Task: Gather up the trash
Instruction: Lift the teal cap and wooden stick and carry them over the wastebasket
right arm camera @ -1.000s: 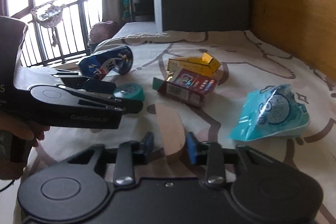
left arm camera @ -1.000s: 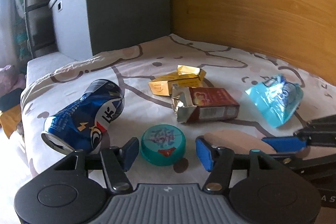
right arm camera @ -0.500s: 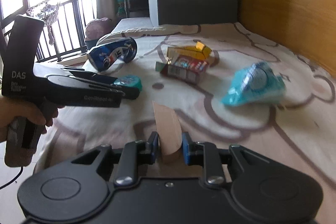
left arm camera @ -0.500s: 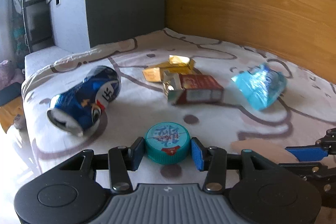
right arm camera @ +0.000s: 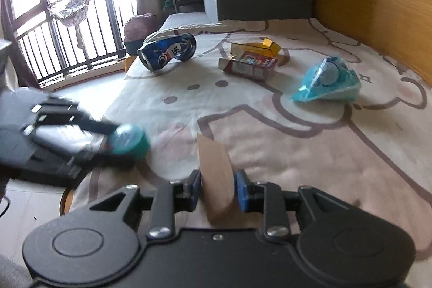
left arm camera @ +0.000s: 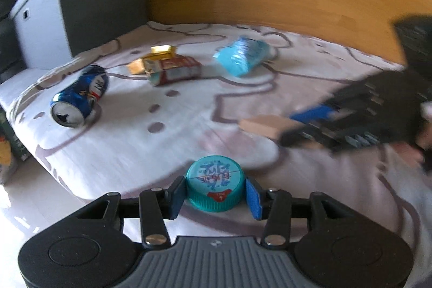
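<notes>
- Left gripper (left arm camera: 216, 192): blue pads clamped on the teal cap (left arm camera: 215, 182), one pad at 9 and one at 3 o'clock of its rim. Cap sits flat between them, printed top face up, ribbed edge showing.
- Right gripper (right arm camera: 218, 189): pads closed on the brown cardboard piece (right arm camera: 216, 174), held on edge, its free end sticking out toward 12 o'clock. Thin, slightly curved; looks like it would flex if squeezed harder.
- Both pieces look lifted off the bedsheet (right arm camera: 270, 131), though blur makes the gap hard to confirm. We can't see any bin or bag in either view.
- Step in hand, as we read it: both picks done, carry to wherever the trash goes. Next move needs a drop point located first, then release one side at a time.
- Risk: the cap is gripped only at its rim, so a tilt could pop it out.
- Still on the sheet, from the right wrist view:
- blue can (right arm camera: 167, 51) at 11 o'clock, lying on its side, dented, open end toward us.
- red carton (right arm camera: 249, 65) at 12 o'clock, torn open, touching the yellow carton (right arm camera: 263, 46) just behind it.
- light-blue wrapper (right arm camera: 328, 81) at 1 o'clock, crumpled, well apart from the cartons.
- Can next: round and crushed, so grip across the body.
</notes>
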`<state>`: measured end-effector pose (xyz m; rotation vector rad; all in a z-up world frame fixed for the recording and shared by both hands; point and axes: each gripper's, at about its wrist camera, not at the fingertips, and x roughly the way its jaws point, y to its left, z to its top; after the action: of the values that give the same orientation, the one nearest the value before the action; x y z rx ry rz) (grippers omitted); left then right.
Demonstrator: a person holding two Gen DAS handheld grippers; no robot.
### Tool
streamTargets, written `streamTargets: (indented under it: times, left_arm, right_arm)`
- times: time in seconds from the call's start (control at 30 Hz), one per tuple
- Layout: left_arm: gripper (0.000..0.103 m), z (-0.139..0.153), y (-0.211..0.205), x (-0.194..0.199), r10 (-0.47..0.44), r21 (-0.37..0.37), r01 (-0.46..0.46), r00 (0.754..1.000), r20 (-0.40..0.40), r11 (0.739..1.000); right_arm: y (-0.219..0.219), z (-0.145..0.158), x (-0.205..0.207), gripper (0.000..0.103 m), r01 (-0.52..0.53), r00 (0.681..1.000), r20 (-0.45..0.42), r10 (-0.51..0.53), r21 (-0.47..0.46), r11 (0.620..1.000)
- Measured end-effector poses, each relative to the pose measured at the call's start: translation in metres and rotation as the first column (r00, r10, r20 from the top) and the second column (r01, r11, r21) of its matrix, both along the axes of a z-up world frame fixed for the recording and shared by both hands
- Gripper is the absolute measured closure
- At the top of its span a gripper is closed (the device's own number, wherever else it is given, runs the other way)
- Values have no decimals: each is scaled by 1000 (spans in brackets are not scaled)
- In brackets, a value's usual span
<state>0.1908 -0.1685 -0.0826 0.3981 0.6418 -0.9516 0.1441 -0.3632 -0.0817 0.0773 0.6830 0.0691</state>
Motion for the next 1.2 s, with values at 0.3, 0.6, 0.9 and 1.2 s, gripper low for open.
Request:
streamTargets:
  times: [0.3, 0.6, 0.9, 1.2]
  left_arm:
    - [53, -5, -3, -6, 8, -41, -8, 1000, -11, 999]
    - [42, -7, -15, -3, 62, -84, -64, 998, -34, 994]
    - [53, -9, -15, -3, 107, -104, -109, 994, -23, 989]
    - [53, 11, 7, -4, 211, -137, -218, 975, -66, 966]
  right_arm:
    - [7, 0, 9, 76, -12, 1000, -7, 12, -17, 1000]
    - [12, 2, 3, 76, 12, 1000, -19, -12, -10, 1000]
    - [14, 3, 0, 77, 42, 999, -27, -43, -21, 999]
    - [20, 13, 0, 77, 77, 997, -20, -77, -26, 997]
